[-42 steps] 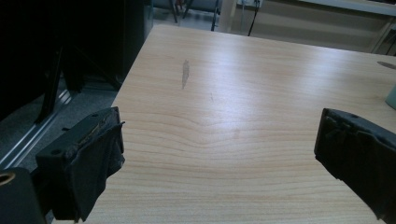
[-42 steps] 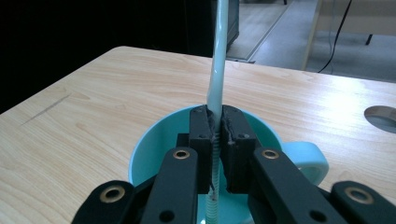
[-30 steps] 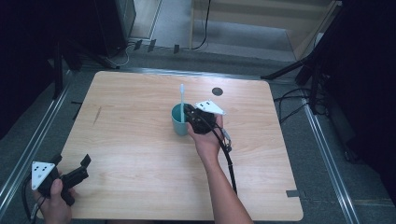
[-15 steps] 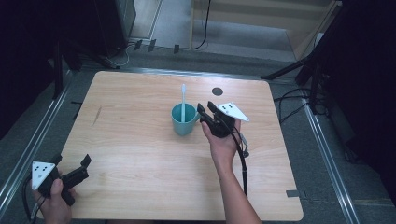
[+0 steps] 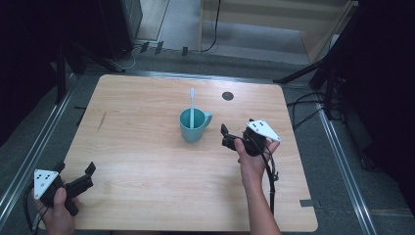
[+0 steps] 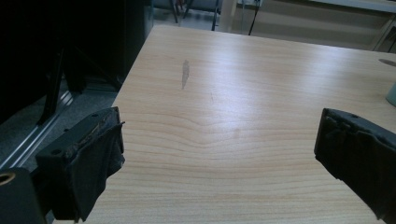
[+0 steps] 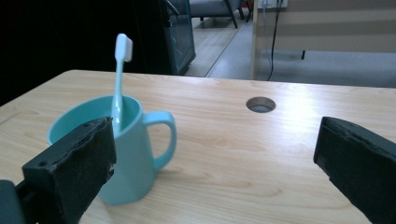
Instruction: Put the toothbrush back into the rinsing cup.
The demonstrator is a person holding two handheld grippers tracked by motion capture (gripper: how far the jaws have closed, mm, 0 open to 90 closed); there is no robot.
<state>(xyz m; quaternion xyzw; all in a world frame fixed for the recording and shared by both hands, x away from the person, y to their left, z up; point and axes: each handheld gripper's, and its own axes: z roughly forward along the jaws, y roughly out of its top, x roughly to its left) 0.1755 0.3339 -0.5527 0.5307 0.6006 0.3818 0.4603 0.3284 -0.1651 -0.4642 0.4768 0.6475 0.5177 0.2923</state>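
A teal mug (image 5: 194, 128) stands near the middle of the wooden table (image 5: 147, 156), its handle pointing right. Upright in it leans a white-and-teal toothbrush (image 5: 192, 104), head up. My right gripper (image 5: 225, 137) is open, a short way right of the mug's handle and clear of it. In the right gripper view the mug (image 7: 128, 154) and toothbrush (image 7: 119, 74) sit just behind the left jaw, and nothing lies between the jaws of the right gripper (image 7: 215, 168). At the table's near left corner my left gripper (image 5: 87, 177) is open and empty, as the left gripper view (image 6: 219, 163) confirms.
A round cable hole (image 5: 227, 96) is cut into the table behind the mug. A dark streak (image 6: 185, 73) marks the wood on the left side. Cables and black stands crowd the floor around the table, and metal rails run along both sides.
My right gripper has drawn back from the mug's rim, moving right and toward the person. The toothbrush stays standing in the mug. The left gripper has not moved.
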